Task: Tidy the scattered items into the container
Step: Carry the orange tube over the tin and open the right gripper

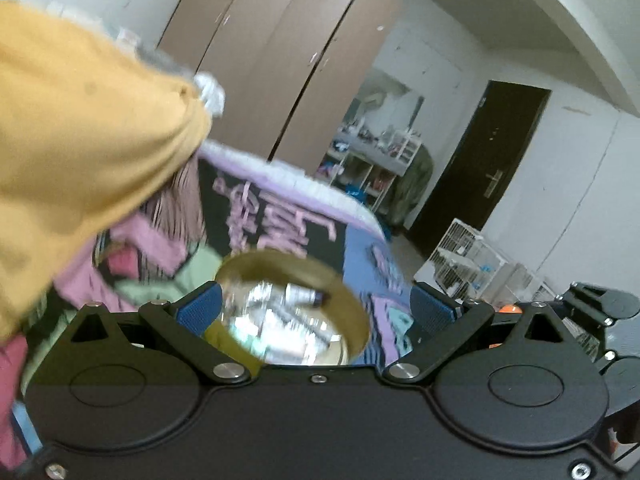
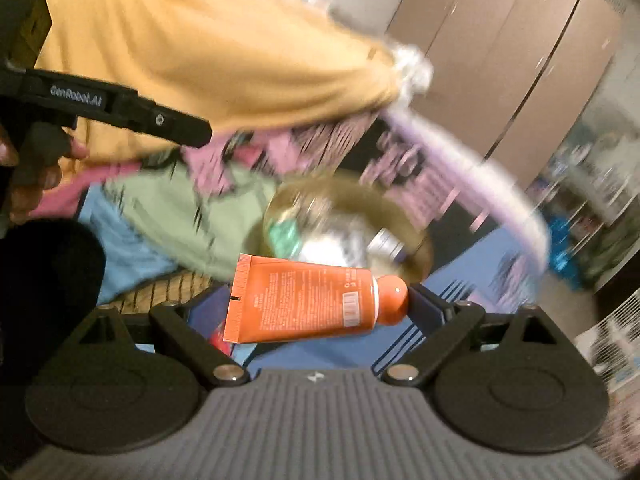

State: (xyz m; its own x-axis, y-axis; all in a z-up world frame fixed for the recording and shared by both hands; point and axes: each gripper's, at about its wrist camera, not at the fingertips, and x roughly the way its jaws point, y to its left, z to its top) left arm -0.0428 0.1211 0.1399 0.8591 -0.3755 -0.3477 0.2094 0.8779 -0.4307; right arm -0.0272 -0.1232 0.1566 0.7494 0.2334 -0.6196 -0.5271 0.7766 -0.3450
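A round gold tin [image 1: 352,300] lies open on the patterned bedspread [image 1: 280,216], with a white tube and other small items inside. My left gripper [image 1: 314,304] hovers above it with its jaws wide apart; the blue pads [image 1: 198,310] press on nothing. In the right wrist view an orange tube [image 2: 296,300] with a round orange cap lies crosswise between the pads, and my right gripper [image 2: 320,304] is shut on it, end to end. The gold tin [image 2: 400,216] sits on the bed just beyond the tube. The picture is blurred.
A big yellow cushion [image 1: 80,140] fills the left side of the bed. A hand [image 2: 24,184] holds the left tool's black body [image 2: 120,104]. Brown wardrobe doors [image 1: 280,60], a dark door [image 1: 480,168], cluttered shelves [image 1: 372,160] and white wire cages [image 1: 468,260] stand beyond the bed.
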